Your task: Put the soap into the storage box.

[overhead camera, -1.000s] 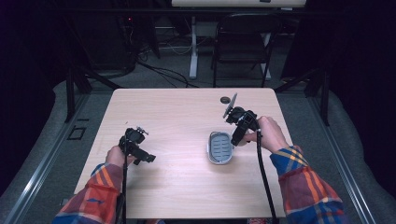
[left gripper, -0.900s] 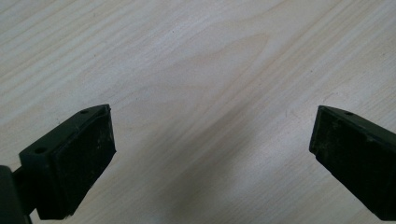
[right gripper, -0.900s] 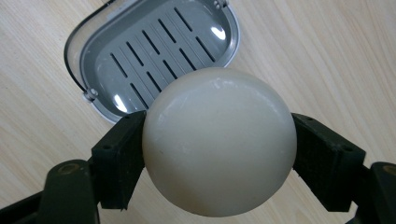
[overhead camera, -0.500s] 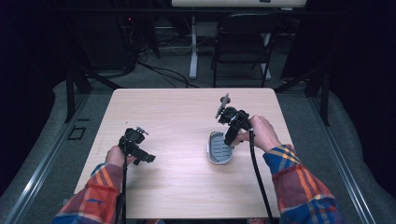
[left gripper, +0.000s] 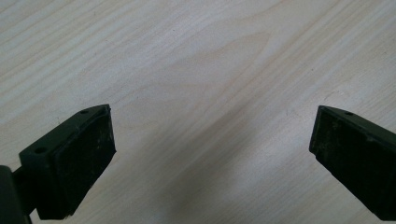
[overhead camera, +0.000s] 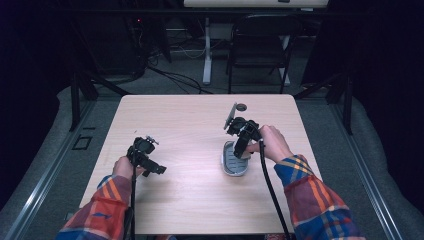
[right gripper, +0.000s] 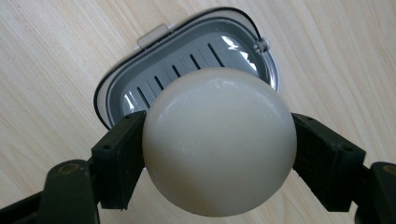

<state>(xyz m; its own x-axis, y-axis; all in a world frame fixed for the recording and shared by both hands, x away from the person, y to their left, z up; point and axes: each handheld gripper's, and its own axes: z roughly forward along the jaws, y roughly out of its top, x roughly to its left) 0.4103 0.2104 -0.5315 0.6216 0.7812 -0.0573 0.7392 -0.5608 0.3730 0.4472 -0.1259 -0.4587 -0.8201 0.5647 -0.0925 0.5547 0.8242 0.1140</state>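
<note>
Soap (right gripper: pixel 219 140) blocks the near half of the grey dish (right gripper: pixel 140 93) beyond the right gripper (right gripper: pixel 219 154) in its own view; the dish floor under it is hidden. From above, the same gripper (overhead camera: pixel 241 142) covers the soap and the dish's (overhead camera: pixel 234 170) far end. Left gripper (left gripper: pixel 210 154): both jaws cut off at the bottom edge. Small dark spot (overhead camera: pixel 241 107) past the right gripper, too small to tell.

The wooden table (overhead camera: pixel 200 130) is being lit from overhead while surroundings are being lost in darkness; glare is being thrown off the soap dish (right gripper: pixel 233 44).
</note>
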